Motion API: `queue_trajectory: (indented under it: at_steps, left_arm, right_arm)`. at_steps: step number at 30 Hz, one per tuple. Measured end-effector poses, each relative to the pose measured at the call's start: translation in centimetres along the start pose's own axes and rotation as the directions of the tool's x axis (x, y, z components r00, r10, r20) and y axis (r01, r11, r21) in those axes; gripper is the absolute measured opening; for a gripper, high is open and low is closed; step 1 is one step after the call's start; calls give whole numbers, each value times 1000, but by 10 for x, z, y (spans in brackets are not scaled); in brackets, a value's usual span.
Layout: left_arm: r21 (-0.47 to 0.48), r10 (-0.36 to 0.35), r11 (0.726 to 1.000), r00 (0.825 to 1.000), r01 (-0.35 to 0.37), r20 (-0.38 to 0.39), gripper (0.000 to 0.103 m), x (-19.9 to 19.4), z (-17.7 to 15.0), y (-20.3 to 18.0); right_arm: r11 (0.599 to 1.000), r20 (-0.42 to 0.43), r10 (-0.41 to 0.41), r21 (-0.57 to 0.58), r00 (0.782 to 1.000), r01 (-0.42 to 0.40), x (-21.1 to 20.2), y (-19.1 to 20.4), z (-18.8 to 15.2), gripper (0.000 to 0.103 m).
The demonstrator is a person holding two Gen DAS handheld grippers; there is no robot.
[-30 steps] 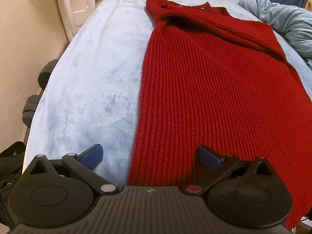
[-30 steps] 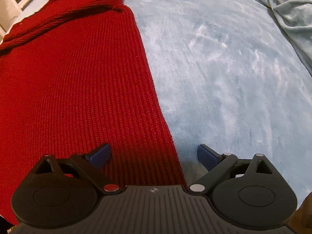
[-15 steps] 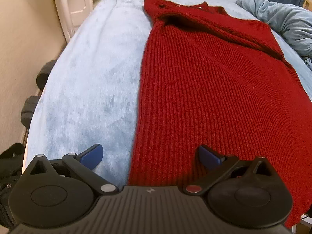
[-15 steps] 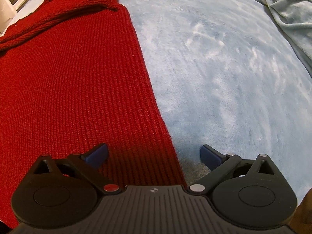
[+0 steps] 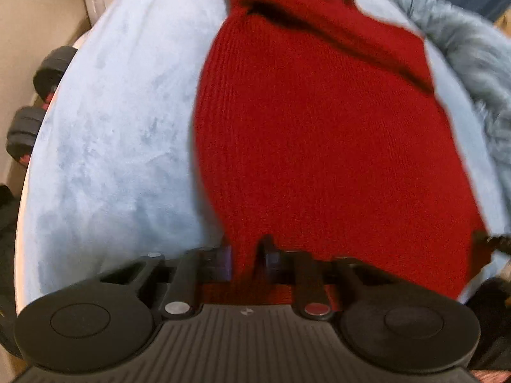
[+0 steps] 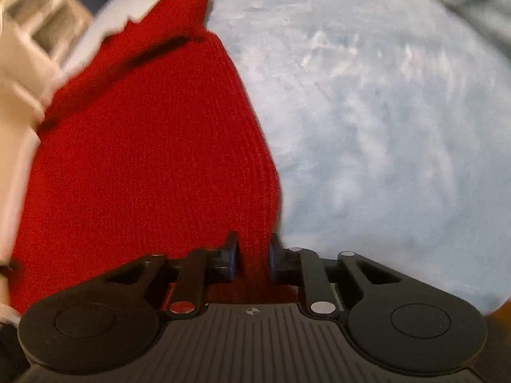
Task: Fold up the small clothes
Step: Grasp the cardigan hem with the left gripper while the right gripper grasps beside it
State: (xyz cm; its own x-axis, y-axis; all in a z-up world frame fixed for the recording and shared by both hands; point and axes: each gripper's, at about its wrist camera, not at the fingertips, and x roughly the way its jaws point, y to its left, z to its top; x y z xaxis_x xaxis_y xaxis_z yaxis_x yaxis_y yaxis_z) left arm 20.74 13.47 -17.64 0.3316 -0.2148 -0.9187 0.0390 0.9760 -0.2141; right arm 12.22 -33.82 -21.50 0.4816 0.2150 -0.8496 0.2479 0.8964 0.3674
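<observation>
In the left wrist view, the left gripper [image 5: 244, 257] is closing on the near hem corner of the red knit sweater [image 5: 319, 134], a pinch of knit already between its pads, likely so the hem can be carried toward the collar. The sweater is lying flat on a pale blue bed [image 5: 121, 134] (dumbbells [image 5: 38, 102] are sitting beside the wall). In the right wrist view, the right gripper [image 6: 250, 255] is closing on the opposite hem corner of the sweater [image 6: 143, 166], mirroring that hold; a white shelf unit [image 6: 35, 38] is blurring past.
</observation>
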Motion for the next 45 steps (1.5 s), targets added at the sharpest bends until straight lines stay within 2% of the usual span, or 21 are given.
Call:
queue_trajectory:
  at_steps: [5, 7, 11, 12, 14, 18, 23, 25, 26, 27, 28, 29, 32, 36, 38, 39, 40, 41, 42, 43, 45]
  left_arm:
    - [-34, -1, 999, 997, 4, 78, 15, -35, -11, -14]
    - [-52, -14, 998, 994, 19, 105, 8, -52, -19, -18]
    - [-33, -26, 999, 991, 31, 131, 7, -77, -42, -26]
    - [-27, -28, 999, 990, 32, 136, 6, -82, -52, -28]
    - [-31, -38, 999, 989, 43, 142, 6, -87, -68, -28]
    - [-51, -37, 998, 989, 45, 142, 6, -86, -89, -21]
    - [-82, 83, 994, 991, -74, 110, 9, -61, -77, -6]
    - [-95, 101, 991, 988, -90, 116, 19, -59, -73, -1]
    - [-92, 103, 992, 987, -92, 125, 45, -59, -71, 0]
    - [-91, 110, 991, 986, -99, 127, 87, -57, -69, 2]
    - [-95, 126, 989, 983, -114, 134, 99, -57, -68, 3]
    - [-94, 138, 988, 978, -124, 156, 102, -56, -66, 3]
    - [-52, 100, 994, 987, -94, 128, 103, -39, -52, -2]
    - [-43, 64, 997, 998, -65, -25, 102, 10, -34, -9]
    - [-40, 68, 997, 996, -71, -64, 101, 20, -34, -16]
    - [0, 70, 998, 996, -70, -57, 80, 18, -35, -23]
    - [38, 27, 999, 998, -25, -62, 61, 14, -36, -27]
    - [40, 4, 999, 999, -2, -50, 38, 8, -36, -27]
    - [18, -36, 999, 999, 37, -36, 25, 1, -35, -22]
    - [-46, -108, 993, 994, 107, -28, 21, -5, -33, -10]
    - [-116, -143, 983, 990, 142, -4, 20, -16, -30, 2]
  right_arm:
    - [995, 112, 64, -81, 992, -55, -42, 26, -3, 16]
    - [992, 161, 106, -81, 981, -94, -64, 28, -4, 16]
    - [985, 231, 168, -83, 958, -153, -101, 21, -16, 14]
    - [985, 238, 170, -72, 956, -157, -107, 18, -21, 6]
    - [984, 241, 180, -56, 954, -172, -119, 7, -36, 6]
    - [989, 199, 150, -44, 968, -144, -116, -12, -59, 5]
    - [1000, 200, -15, 17, 980, 12, -91, -15, -52, 11]
    - [998, 146, -48, 37, 988, 43, -82, -19, -45, 25]
    - [998, 128, -54, 46, 990, 49, -79, -21, -42, 49]
    - [998, 125, -55, 51, 991, 49, -78, -21, -40, 66]
    - [998, 128, -52, 52, 990, 45, -75, -22, -37, 70]
    - [998, 125, -43, 46, 991, 38, -70, -22, -33, 71]
    - [999, 75, -38, 35, 996, 36, -47, -22, -23, 72]
    - [999, -20, -27, 42, 999, 27, -6, -14, -12, 72]
    - [997, -92, 29, 73, 995, -22, 7, -10, -14, 72]
    - [994, -112, 83, 80, 990, -74, 9, -8, -15, 62]
    - [986, -140, 153, 94, 978, -141, 9, -7, -17, 50]
    - [973, -160, 214, 117, 964, -197, 9, -6, -19, 21]
    - [968, -154, 236, 126, 959, -218, 5, -4, -21, 21]
    - [969, -136, 238, 97, 962, -226, -2, 1, -22, 20]
    - [972, -78, 235, 20, 969, -234, -21, 16, -22, 18]
